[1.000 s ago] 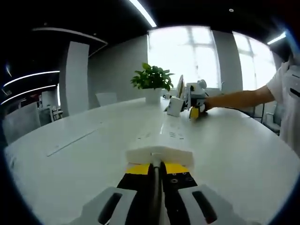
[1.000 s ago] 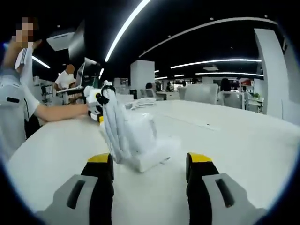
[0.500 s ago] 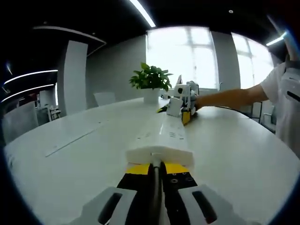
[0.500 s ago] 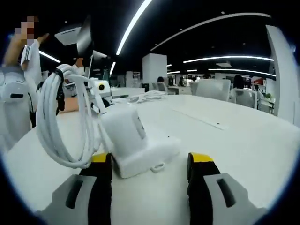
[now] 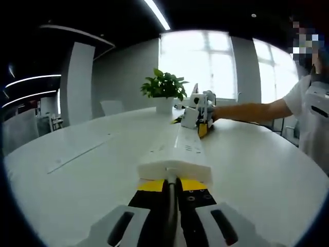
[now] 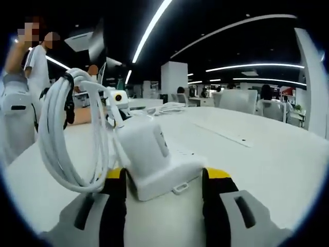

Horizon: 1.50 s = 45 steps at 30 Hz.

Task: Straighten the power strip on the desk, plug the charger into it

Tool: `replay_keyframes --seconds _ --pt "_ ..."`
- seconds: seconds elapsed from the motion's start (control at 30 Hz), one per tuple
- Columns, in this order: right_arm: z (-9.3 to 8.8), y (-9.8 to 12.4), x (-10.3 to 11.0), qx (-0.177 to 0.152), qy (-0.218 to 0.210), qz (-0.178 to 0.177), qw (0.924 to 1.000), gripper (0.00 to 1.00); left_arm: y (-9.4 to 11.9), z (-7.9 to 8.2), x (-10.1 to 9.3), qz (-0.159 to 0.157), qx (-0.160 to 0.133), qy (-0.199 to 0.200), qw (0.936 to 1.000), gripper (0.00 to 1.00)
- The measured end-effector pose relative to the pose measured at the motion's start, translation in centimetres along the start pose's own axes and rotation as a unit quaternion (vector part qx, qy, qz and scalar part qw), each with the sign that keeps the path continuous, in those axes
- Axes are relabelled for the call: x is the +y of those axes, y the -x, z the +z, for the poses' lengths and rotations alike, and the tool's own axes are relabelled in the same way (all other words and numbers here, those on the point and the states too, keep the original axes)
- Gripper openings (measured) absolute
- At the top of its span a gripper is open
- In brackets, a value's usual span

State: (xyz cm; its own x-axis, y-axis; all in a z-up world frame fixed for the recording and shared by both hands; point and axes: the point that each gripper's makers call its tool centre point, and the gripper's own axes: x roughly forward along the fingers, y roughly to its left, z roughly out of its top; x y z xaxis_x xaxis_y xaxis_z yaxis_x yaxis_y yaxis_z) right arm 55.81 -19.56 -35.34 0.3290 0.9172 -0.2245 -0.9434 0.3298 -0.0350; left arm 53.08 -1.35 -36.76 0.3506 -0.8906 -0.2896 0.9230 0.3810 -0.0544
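Gripping both ends of the long white plastic power strip point(image 5: 177, 154).
Our left gripper point(image 5: 171, 188) pinches its near end; our right gripper point(image 6: 163, 180) straddles, jaws spread, the white block charger point(image 6: 144, 146) plugged in.

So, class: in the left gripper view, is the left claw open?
No: the left claw is shut on the near end of the power strip.

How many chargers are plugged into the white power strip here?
1. A white block charger with a bundled white cable stands in the end of the long white power strip between the right gripper's jaws. The other sockets seen look unused; some may be hidden.
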Motion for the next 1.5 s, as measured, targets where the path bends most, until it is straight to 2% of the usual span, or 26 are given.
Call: replay_keyframes --seconds 0.37,0.57,0.9,1.5 --pt "0.0 -0.2 -1.0 -0.001 -0.004 -0.016 0.9999 0.57 -0.4 0.2 1.7 -0.013 -0.004 0.000 0.9999 0.11" --pt "0.2 -0.7 -1.9 -0.006 -0.005 -0.026 0.9996 0.63 -0.8 0.5 2.7 -0.025 -0.007 -0.002 0.9997 0.11" --pt "0.3 -0.9 -1.4 -0.008 -0.005 -0.028 0.9996 0.63 -0.9 0.6 2.8 -0.043 -0.011 -0.009 0.9990 0.11" --pt "0.3 -0.7 -1.5 -0.006 -0.008 -0.039 0.9992 0.61 -0.6 0.9 3.2 -0.040 -0.016 -0.020 0.9989 0.11"
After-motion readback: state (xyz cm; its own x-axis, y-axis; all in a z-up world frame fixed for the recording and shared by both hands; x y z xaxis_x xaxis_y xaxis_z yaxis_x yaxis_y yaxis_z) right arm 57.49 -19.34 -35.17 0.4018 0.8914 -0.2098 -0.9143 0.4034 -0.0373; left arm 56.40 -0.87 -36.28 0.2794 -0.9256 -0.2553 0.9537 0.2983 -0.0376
